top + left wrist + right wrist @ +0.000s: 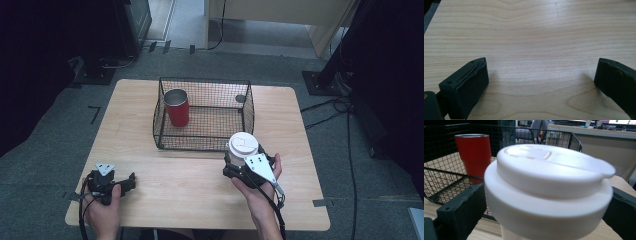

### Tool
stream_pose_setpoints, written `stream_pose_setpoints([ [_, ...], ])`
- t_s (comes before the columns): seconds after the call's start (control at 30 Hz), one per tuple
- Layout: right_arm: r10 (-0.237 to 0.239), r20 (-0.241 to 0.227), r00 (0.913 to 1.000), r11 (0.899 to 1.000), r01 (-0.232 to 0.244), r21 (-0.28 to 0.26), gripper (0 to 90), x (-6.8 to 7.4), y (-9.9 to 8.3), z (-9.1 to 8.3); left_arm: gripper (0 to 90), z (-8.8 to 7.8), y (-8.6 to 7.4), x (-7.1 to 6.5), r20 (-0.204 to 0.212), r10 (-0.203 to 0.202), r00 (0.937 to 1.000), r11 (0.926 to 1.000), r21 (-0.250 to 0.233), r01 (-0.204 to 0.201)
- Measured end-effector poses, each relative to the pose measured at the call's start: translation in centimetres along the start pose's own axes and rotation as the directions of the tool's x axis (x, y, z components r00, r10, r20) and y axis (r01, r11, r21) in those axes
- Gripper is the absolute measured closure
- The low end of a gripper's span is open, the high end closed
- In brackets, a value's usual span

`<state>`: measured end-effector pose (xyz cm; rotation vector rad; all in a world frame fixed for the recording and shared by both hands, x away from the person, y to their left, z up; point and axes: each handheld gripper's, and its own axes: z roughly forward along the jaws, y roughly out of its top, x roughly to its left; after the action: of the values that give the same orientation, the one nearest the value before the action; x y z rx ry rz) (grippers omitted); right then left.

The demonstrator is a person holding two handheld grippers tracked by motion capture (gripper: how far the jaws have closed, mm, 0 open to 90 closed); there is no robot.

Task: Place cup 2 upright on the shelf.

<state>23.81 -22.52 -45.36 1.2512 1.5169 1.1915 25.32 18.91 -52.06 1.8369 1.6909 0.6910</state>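
White-lidded cup clamped in right gripper | basket: red tumbler (upright) | left gripper spread

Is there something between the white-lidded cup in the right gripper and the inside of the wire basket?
Only the near wall of the wire basket stands before the white-lidded cup. The red tumbler sits in the left part.
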Motion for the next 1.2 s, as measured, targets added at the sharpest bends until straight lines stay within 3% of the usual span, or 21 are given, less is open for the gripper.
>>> stream_pose_setpoints([
  [0.2, 0.019, -0.002, 0.9998, 1.000, -0.019, 0.018, 3.9, -0.1, -0.6, 0.7, 0.1, 0.0, 0.0, 0.0, 0.000, 0.002, 1.0000, 1.0000, 0.001, -0.002],
  [0.37, 0.035, 0.000, 0.9994, 0.999, -0.035, 0.016, 15.0, -0.2, -1.0, 1.0, 0.1, 0.0, 0.0, 0.0, 0.000, 0.001, 1.0000, 1.0000, 0.001, -0.001],
  [0.63, 0.042, -0.023, 0.9989, 0.999, -0.042, 0.005, 16.1, -0.3, -1.2, 0.9, 0.1, 0.0, 0.0, 0.0, 0.000, 0.002, 1.0000, 1.0000, 0.001, -0.002],
  [0.73, 0.068, -0.039, 0.9969, 0.998, -0.068, -0.003, 16.2, -0.3, -1.1, 0.7, 0.1, 0.0, 0.0, 0.0, 0.000, 0.001, 1.0000, 1.0000, 0.001, -0.001],
  [1.2, 0.060, -0.101, 0.9930, 0.997, -0.065, -0.046, 16.2, 0.6, 0.3, -0.3, 0.1, 0.0, 0.0, 0.0, 0.000, 0.000, 1.0000, 1.0000, 0.000, 0.000],
])
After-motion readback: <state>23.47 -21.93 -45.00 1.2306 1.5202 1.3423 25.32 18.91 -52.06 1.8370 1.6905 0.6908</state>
